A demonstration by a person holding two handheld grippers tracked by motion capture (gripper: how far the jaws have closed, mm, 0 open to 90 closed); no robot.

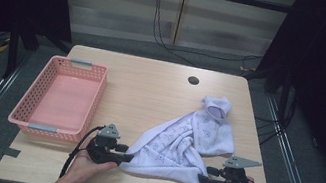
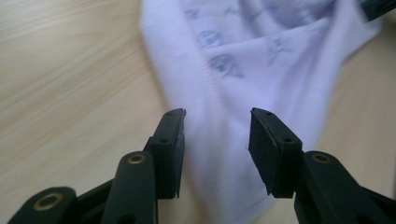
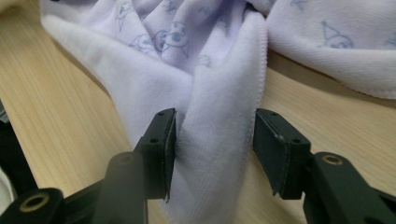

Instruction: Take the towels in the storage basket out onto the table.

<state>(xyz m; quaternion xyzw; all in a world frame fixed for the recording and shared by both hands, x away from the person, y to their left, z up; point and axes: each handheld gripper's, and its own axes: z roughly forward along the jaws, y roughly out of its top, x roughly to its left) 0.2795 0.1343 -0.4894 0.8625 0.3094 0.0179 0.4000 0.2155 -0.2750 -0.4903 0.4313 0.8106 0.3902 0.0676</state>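
Pink plastic basket point(image 1: 59, 98) sits at the far left of my wooden table point(image 1: 151, 89), with nothing in it. Just to its right, near the front edge, my left gripper point(image 1: 128, 156) rests low in the person's hand, and in the left gripper view its fingers point(image 2: 170, 140) stand spread with the towel's left corner lying loose between them, neither pad pressing on it. The lavender printed towel point(image 1: 182, 143) lies crumpled across the table's right half, a bunched tip pointing toward the round cable hole point(image 1: 193, 80) at the back. At the towel's right front corner is my right gripper point(image 1: 203, 175); in the right gripper view its fingers point(image 3: 163, 140) are likewise parted, a fold of the terry cloth standing between them, brushing the left pad but not pinched.
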